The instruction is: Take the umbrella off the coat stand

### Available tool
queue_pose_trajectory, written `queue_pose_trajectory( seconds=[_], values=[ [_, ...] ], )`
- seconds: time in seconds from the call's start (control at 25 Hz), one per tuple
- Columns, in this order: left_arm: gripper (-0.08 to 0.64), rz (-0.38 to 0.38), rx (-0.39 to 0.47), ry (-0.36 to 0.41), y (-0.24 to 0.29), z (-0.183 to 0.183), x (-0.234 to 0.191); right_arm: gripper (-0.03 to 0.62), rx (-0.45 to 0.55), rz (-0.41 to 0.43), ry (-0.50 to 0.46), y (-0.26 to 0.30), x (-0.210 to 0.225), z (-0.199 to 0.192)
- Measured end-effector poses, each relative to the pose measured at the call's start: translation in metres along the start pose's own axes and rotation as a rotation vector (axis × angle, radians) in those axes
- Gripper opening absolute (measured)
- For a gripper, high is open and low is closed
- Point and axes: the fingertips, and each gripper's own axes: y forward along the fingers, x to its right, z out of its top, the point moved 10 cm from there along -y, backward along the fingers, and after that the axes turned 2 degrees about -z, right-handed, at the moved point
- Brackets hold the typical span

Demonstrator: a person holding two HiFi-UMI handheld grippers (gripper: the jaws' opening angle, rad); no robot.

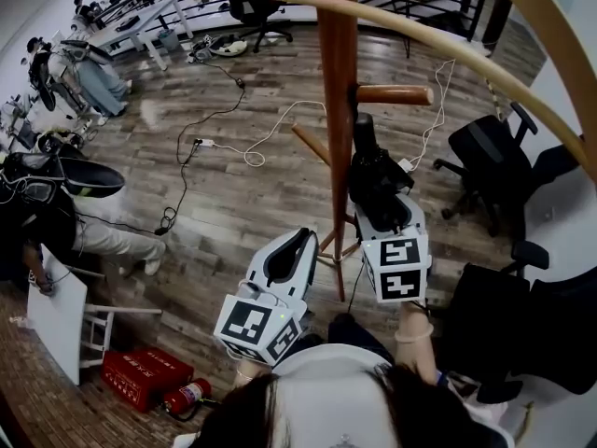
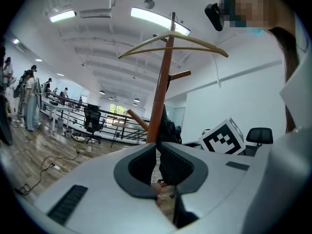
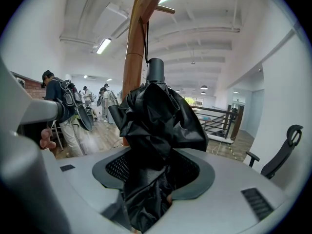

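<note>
While the coat stand (image 3: 132, 57) is smooth wood, the umbrella (image 3: 156, 121) is crinkled fabric.

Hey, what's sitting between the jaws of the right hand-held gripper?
The black umbrella, hanging off the coat stand, sits in that gap, as the right gripper view shows.

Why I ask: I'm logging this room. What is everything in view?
coat stand: one, reddish-brown, centre
umbrella: one, black, folded, hanging on the stand
office chairs: several, black, mostly right
fire extinguisher: one, red, lower left
box: one, red, beside the extinguisher
cables: several, white and black, on the wood floor
people: several, far left
left gripper: one, white, fingers together, empty
right gripper: one, white, fingers apart, umbrella between them
</note>
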Motion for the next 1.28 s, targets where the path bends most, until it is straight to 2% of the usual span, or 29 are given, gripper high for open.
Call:
queue_pose_trajectory(
  seconds=[0.28,0.84,1.28],
  values=[
    [0.034,0.015,0.010,0.001,-0.005,0.003,-0.002,0.249,0.012,-0.015,-0.005,-0.003,0.001,0.000],
    [0.034,-0.011,0.024,0.019,-0.018,0.011,0.001,0.245,0.047,-0.047,0.025,-0.019,-0.005,0.000],
    [0.034,-0.028,0.029,0.040,-0.027,0.017,0.010,0.244,0.116,-0.082,0.052,-0.039,-0.001,0.005]
  ],
)
